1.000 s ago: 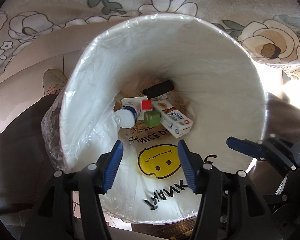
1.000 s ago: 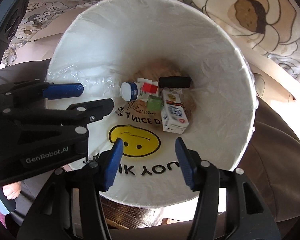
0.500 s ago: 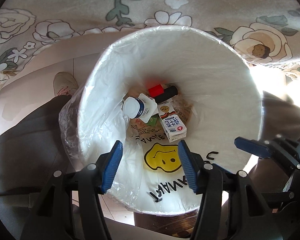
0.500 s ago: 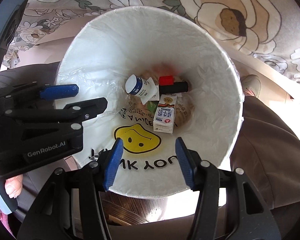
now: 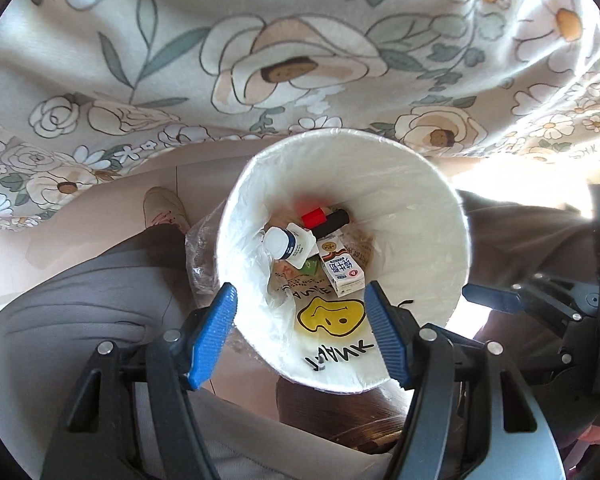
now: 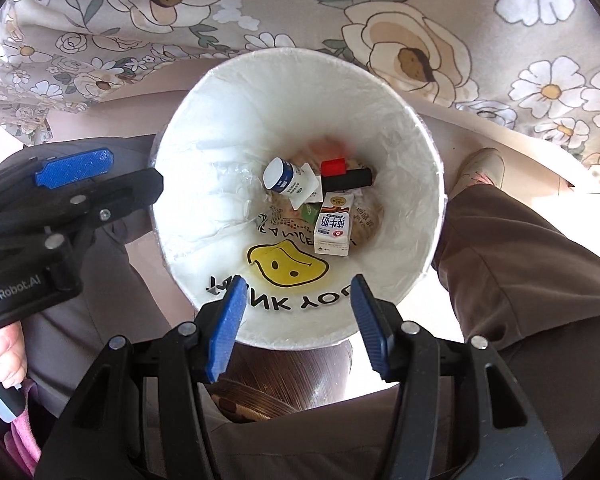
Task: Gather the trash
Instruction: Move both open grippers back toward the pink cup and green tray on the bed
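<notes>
Deep in the white bin [image 5: 420,216] lies a milk carton [image 6: 334,224], long axis twelve-to-six, top toward twelve. Left gripper [image 5: 300,330] fingers, just widening, and right gripper [image 6: 298,320] fingers stand spread, empty.

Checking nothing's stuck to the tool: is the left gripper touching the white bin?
Apart. The left wrist view shows the left gripper with open, empty jaws above the white bin; the right wrist view shows clear space between it and the rim.

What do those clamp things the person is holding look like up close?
Each tool is black plastic with silver screws. The left tool and right tool carry ribbed blue pads. The left tool's side reads "GenRobot.AI" in white. The person wears grey-brown trousers.
</notes>
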`<state>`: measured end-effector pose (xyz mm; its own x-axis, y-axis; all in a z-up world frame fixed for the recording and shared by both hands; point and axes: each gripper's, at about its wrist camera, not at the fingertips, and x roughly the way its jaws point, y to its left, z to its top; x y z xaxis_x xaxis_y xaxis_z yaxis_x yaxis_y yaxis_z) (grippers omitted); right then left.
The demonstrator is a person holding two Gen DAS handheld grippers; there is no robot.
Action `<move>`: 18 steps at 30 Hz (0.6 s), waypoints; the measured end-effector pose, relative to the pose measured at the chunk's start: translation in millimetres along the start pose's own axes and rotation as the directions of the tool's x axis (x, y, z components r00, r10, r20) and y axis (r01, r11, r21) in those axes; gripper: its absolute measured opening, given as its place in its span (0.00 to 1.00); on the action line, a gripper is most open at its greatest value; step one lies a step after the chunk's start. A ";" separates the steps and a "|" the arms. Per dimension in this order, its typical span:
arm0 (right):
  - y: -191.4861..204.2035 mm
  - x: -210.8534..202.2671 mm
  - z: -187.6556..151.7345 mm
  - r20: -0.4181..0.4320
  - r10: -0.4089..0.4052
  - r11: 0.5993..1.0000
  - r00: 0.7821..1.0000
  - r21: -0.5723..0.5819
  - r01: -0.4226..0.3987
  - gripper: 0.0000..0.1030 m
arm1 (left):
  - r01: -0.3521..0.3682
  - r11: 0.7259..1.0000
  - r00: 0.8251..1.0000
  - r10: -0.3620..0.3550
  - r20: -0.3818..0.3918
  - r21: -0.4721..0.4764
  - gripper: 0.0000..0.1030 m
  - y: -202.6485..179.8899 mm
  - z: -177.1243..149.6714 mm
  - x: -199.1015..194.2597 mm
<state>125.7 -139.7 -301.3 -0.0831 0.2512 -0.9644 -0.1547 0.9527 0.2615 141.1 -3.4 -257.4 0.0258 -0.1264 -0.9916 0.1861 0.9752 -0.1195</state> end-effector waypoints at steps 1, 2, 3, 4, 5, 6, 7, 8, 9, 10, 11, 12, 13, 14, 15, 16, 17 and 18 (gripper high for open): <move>1.1 -5.0 -2.4 0.008 0.001 1.000 1.000 -0.005 -0.001 0.54 | 0.002 1.000 1.000 -0.002 0.012 0.004 0.68 -0.8 -1.5 -6.9; 2.3 -12.0 -5.1 0.015 0.001 1.000 1.000 -0.011 -0.001 0.54 | 0.003 1.000 1.000 -0.003 0.024 0.010 0.69 -2.3 -3.3 -15.7; 3.6 -18.3 -7.9 0.023 0.002 1.000 1.000 -0.019 -0.001 0.54 | 0.003 1.000 0.999 -0.004 0.037 0.016 0.70 -3.4 -4.9 -24.0; 4.2 -24.5 -10.7 0.033 0.003 1.000 0.999 -0.027 -0.002 0.54 | 0.002 1.000 0.999 -0.003 0.053 0.023 0.71 -4.7 -7.0 -32.5; 5.5 -31.8 -13.2 0.045 0.003 0.999 0.999 -0.034 -0.002 0.53 | 0.000 1.000 0.998 -0.002 0.069 0.028 0.72 -5.3 -8.7 -40.6; 6.4 -39.1 -15.4 0.060 0.003 0.999 0.998 -0.041 -0.001 0.53 | -0.003 0.999 0.996 0.000 0.088 0.034 0.72 -5.4 -10.7 -50.1; 7.3 -47.2 -17.9 0.076 0.003 0.999 0.997 -0.046 0.001 0.53 | -0.008 0.999 0.995 0.004 0.103 0.037 0.73 -5.7 -11.1 -57.4; 7.6 -56.4 -20.2 0.093 0.006 0.999 0.996 -0.049 -0.001 0.53 | -0.011 0.999 0.993 0.006 0.120 0.040 0.74 -6.4 -12.3 -65.9; 7.6 -67.2 -23.0 0.111 0.014 0.999 0.994 -0.051 -0.008 0.53 | -0.010 0.999 0.991 0.004 0.136 0.044 0.75 -6.9 -13.3 -73.9; 7.0 -77.9 -25.4 0.129 0.021 0.999 0.991 -0.052 -0.014 0.53 | -0.010 0.999 0.989 0.002 0.151 0.047 0.76 -7.3 -14.4 -82.0; 6.2 -88.1 -27.5 0.148 0.025 0.998 0.989 -0.053 -0.018 0.53 | -0.009 0.999 0.986 0.000 0.168 0.049 0.77 -7.8 -15.7 -90.0; 5.7 -98.4 -29.6 0.168 0.028 0.998 0.985 -0.055 -0.019 0.54 | -0.008 0.999 0.983 -0.001 0.185 0.050 0.78 -7.7 -16.1 -99.4; 6.0 -108.7 -31.7 0.189 0.028 0.998 0.982 -0.057 -0.018 0.54 | -0.009 0.999 0.979 -0.002 0.202 0.052 0.79 -7.9 -16.3 -107.6; 6.7 -118.8 -33.4 0.210 0.027 0.998 0.977 -0.058 -0.015 0.54 | -0.006 0.999 0.975 -0.006 0.222 0.053 0.80 -7.6 -16.5 -115.9; 6.6 -129.5 -35.1 0.231 0.024 0.998 0.973 -0.059 -0.010 0.55 | -0.003 0.998 0.970 -0.010 0.244 0.055 0.81 -5.9 -17.7 -124.4; 6.0 -140.0 -36.0 0.254 0.023 0.998 0.967 -0.062 -0.007 0.56 | -0.002 0.998 0.965 -0.013 0.262 0.056 0.82 -5.6 -17.1 -133.7; 6.5 -150.9 -37.6 0.278 0.021 0.998 0.960 -0.064 -0.003 0.58 | -0.003 0.998 0.960 -0.013 0.280 0.057 0.83 -5.7 -16.2 -142.3; 6.7 -161.6 -39.1 0.301 0.018 0.998 0.953 -0.065 0.001 0.60 | -0.004 0.998 0.956 -0.013 0.294 0.057 0.83 -5.8 -15.0 -151.3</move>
<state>99.7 -180.5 -142.1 0.2143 0.3085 -0.9268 -0.2189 0.9399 0.2622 121.4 12.8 -107.4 0.3114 -0.1866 -0.9318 0.2419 0.9638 -0.1121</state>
